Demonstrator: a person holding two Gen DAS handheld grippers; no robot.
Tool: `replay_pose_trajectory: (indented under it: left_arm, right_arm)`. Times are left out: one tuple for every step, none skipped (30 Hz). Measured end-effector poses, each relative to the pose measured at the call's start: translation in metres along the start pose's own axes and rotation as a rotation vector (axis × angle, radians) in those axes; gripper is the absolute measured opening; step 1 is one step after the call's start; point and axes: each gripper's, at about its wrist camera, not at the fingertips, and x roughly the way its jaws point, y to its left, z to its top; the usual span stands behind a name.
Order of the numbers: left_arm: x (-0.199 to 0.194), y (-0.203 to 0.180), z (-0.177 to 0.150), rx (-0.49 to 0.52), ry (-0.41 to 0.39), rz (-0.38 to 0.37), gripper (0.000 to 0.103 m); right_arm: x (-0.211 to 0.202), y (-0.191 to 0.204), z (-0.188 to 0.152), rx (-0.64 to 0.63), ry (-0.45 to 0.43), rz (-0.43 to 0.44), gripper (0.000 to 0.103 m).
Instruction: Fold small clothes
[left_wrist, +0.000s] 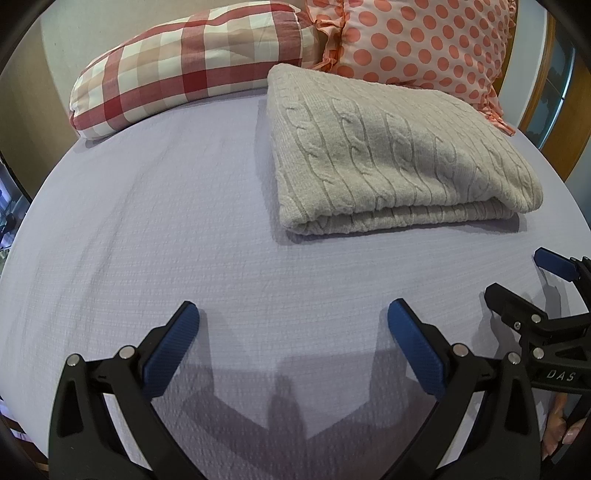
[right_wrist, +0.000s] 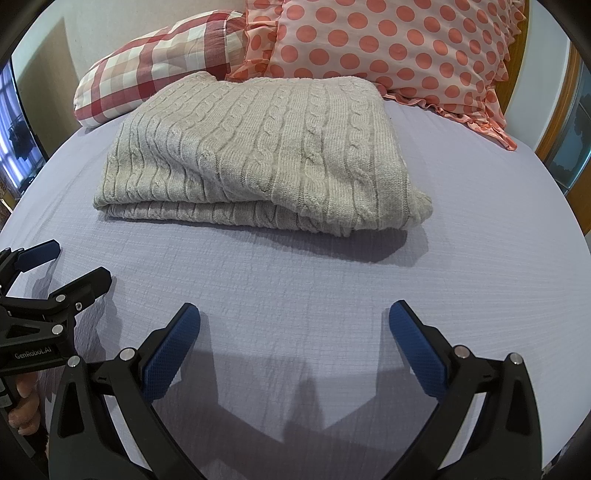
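Both the left gripper (left_wrist: 293, 319) and right gripper (right_wrist: 294, 319) are hovering released, empty; the folded sweater (right_wrist: 258, 155) is lying far on the bed (right_wrist: 461, 258) near the pillows. Grabbing only its top layer could undo the fold.

Sweater (left_wrist: 388, 147): cream, cable-knit. Bed sheet (left_wrist: 147, 240): pale lilac. Pillow (left_wrist: 177, 62), upper left: red-white check. Second pillow (left_wrist: 424, 40), upper right: coral polka dots.

Polka-dot pillow (left_wrist: 413, 40) cut off at top edge.

Bright, even light; soft shadows fall forward; fisheye edges curve darkly.
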Motion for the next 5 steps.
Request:
replay_pose_trajectory:
  left_arm:
    - [0.0001, 0.0001, -0.0001, 0.001, -0.002, 0.000, 0.101]
    - [0.0000, 0.0001, -0.0004, 0.002, -0.004, 0.000, 0.101]
    - [-0.0001, 0.0001, -0.0004, 0.002, -0.005, 0.000, 0.101]
    - [-0.0002, 0.0002, -0.0007, 0.001, -0.005, 0.000, 0.101]
    - [-0.0002, 0.0002, -0.0007, 0.002, -0.006, 0.000, 0.101]
  right_arm:
    - [0.0000, -0.0001, 0.0000, 0.000, 0.000, 0.000, 0.102]
    - [0.0000, 0.0000, 0.0000, 0.000, 0.000, 0.000, 0.102]
    - [0.0000, -0.0001, 0.0000, 0.000, 0.000, 0.000, 0.102]
    - [0.0000, -0.0001, 0.0000, 0.000, 0.000, 0.000, 0.102]
    - [0.0000, 0.0000, 0.0000, 0.000, 0.000, 0.000, 0.102]
